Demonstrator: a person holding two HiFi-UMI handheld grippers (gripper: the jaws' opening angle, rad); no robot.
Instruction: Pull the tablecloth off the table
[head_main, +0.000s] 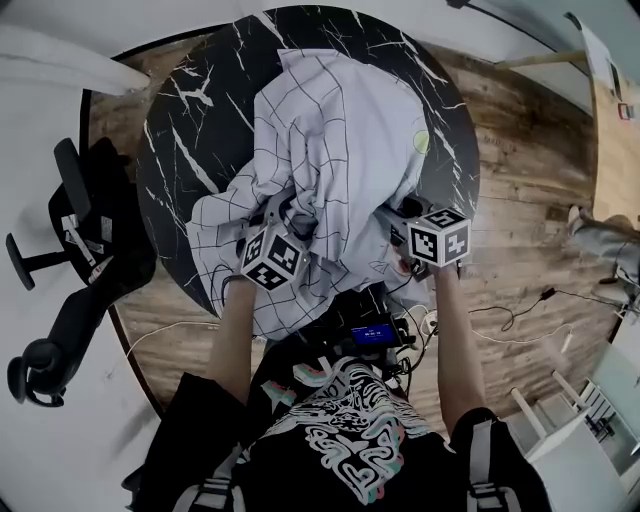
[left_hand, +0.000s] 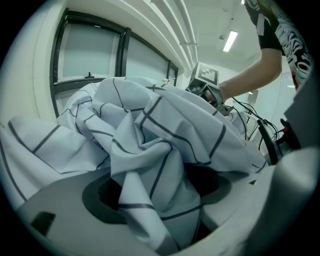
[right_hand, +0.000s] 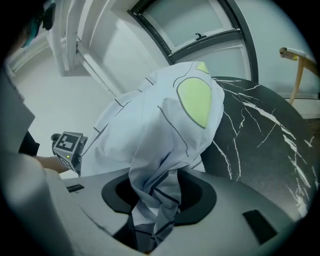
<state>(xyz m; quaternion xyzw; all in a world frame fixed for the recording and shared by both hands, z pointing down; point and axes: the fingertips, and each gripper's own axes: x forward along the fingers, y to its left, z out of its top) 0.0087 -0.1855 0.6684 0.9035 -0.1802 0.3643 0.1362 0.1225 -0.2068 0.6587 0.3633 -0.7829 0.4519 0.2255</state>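
Note:
A white tablecloth (head_main: 340, 140) with a thin dark grid lies bunched up on the round black marble table (head_main: 190, 120), with a pale green patch (head_main: 421, 141) on its right side. My left gripper (head_main: 285, 218) is at the near edge, jaws wide, and a loose fold of cloth (left_hand: 150, 165) hangs between them. My right gripper (head_main: 385, 215) is at the cloth's right near side. In the right gripper view its jaws (right_hand: 155, 200) pinch a narrow twisted bunch of cloth (right_hand: 160, 150). The cloth hides both pairs of fingertips in the head view.
A black office chair (head_main: 70, 270) stands left of the table. Cables (head_main: 500, 320) trail over the wooden floor at the right. A wooden piece of furniture (head_main: 615, 100) is at the far right. The person's body is close against the table's near edge.

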